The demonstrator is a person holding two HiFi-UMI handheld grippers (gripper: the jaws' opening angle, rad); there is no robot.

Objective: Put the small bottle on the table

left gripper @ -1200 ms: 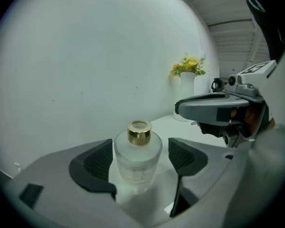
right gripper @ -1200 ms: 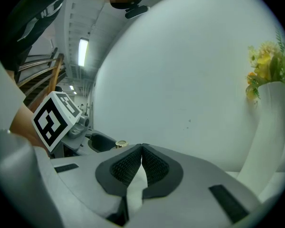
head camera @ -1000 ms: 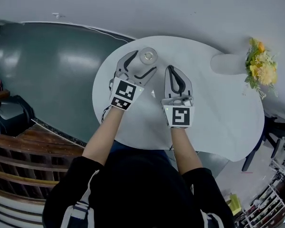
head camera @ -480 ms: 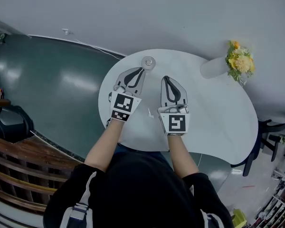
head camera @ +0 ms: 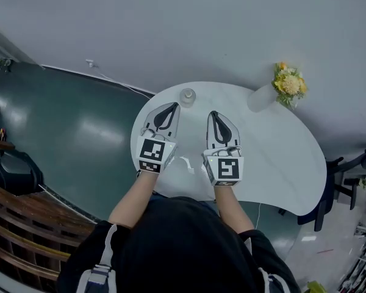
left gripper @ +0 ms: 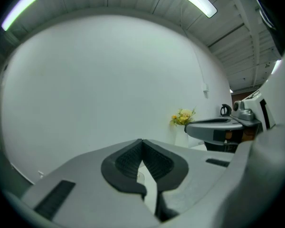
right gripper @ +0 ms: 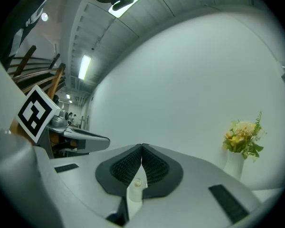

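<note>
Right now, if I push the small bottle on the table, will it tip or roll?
The small bottle stands upright near the far edge of the white table, so a hard push might send it off. It looks clear and small, so probably light. Being round, it would likely roll if tipped.

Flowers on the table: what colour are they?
Yellow and orange flowers; clearest in the right gripper view.

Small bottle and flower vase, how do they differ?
The small bottle is clear; the vase is white. The vase holds yellow flowers; the small bottle holds none. The small bottle stands ahead of the left claw, the vase further right. Both stand on the table.
</note>
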